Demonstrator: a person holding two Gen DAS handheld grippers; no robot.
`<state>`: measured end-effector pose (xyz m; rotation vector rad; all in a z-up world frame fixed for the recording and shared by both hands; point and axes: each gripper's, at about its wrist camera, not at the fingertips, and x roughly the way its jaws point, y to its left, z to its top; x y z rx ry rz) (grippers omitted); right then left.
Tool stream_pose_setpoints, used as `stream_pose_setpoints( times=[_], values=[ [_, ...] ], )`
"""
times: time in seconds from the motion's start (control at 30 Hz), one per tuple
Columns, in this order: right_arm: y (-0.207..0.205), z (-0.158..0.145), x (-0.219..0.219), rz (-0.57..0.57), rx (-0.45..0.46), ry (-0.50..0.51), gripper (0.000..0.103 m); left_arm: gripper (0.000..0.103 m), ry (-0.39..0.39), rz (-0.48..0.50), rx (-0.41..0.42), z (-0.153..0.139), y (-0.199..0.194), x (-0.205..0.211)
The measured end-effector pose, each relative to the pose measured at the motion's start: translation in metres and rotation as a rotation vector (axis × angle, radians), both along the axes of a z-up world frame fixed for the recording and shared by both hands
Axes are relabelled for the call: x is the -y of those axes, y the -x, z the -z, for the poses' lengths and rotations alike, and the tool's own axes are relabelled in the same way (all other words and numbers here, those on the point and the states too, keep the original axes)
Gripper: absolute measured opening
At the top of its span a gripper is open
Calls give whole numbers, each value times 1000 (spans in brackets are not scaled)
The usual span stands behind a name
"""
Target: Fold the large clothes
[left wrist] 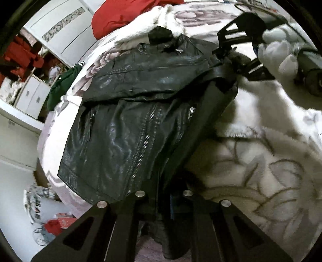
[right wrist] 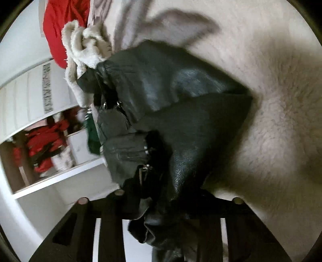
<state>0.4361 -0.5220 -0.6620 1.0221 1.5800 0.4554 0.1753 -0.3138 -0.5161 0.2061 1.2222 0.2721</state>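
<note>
Two garments (left wrist: 124, 18) beside black jacket (left wrist: 120, 125)

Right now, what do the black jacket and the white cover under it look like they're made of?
Black jacket: leather or a faux version; glossy highlights, pebbled grain, fine creases, and a metal zipper down the front. I can't tell real from imitation.
White cover: plush fleece or faux fur; a matte, fuzzy nap with a faded grey floral print.
Both grippers' jaws are shut on the jacket.
</note>
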Motion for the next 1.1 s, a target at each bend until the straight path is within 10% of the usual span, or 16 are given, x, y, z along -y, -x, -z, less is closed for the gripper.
stream_pose_setpoints(
  times=[0.37, 0.6, 0.8, 0.9, 1.1],
  values=[
    [-25, -163, -168, -301, 221, 333, 26, 5, 352, -139, 63, -58, 4, -151],
    [-44, -158, -356, -460, 224, 501, 26, 5, 541, -339, 50, -23, -2, -298],
    [-55, -82, -467, -572, 175, 723, 36, 14, 651, -415, -14, 50, -10, -369],
    [-54, -73, -479, -576, 164, 644, 78, 20, 845, -454, -1, 68, 0, -393],
    [-65, -117, -420, -421, 186, 162, 82, 47, 994, -551, 16, 65, 42, -411]
  ],
)
